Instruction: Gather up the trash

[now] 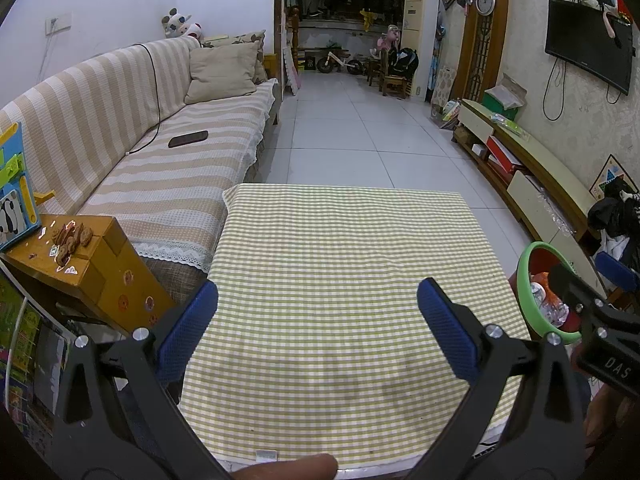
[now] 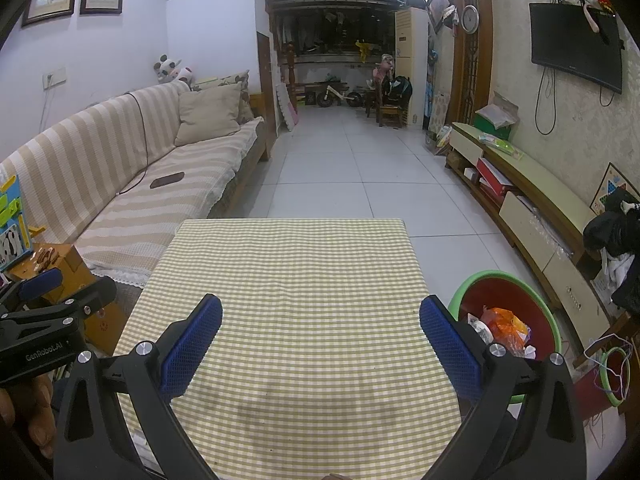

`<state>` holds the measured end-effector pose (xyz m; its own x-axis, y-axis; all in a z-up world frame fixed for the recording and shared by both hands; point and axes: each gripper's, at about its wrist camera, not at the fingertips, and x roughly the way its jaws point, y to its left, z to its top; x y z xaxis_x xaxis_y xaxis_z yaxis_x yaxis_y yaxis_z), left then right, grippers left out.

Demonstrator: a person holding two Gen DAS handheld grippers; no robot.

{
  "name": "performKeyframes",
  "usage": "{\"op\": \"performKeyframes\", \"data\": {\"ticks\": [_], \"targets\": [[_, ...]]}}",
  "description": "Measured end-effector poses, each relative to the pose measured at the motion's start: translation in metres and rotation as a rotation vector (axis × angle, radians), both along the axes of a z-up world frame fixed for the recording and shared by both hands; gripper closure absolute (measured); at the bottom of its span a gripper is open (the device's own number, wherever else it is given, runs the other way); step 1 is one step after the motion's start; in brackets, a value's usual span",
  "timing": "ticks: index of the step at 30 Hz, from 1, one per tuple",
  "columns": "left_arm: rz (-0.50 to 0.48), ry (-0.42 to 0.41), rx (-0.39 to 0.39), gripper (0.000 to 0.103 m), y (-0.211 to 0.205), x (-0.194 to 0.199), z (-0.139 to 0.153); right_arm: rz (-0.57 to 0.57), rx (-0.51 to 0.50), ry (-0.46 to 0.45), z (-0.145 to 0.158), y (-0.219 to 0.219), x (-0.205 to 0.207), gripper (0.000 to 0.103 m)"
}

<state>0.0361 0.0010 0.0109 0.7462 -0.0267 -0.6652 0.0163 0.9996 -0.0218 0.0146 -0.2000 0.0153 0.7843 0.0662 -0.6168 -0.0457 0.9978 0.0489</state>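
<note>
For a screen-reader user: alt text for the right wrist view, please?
An open right hand-held gripper hovers over a bare checked tablecloth. A green-rimmed red bin holding trash stands at right, a striped sofa at left.

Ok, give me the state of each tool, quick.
Left tool: open, holding nothing, over the table.
Right tool: open, holding nothing, over the table.

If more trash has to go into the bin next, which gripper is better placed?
Right. The bin sits beside the right gripper; the left gripper, also open, is farther from it.
</note>
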Motion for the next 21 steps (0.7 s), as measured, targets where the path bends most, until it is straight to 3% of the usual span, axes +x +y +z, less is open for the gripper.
{"op": "performKeyframes", "data": {"ticks": [21], "targets": [[0.001, 0.0, 0.002, 0.005, -0.001, -0.0013, 0.0001, 0.001, -0.001, 0.001, 0.0004, -0.0016, -0.0001, 0.007]]}}
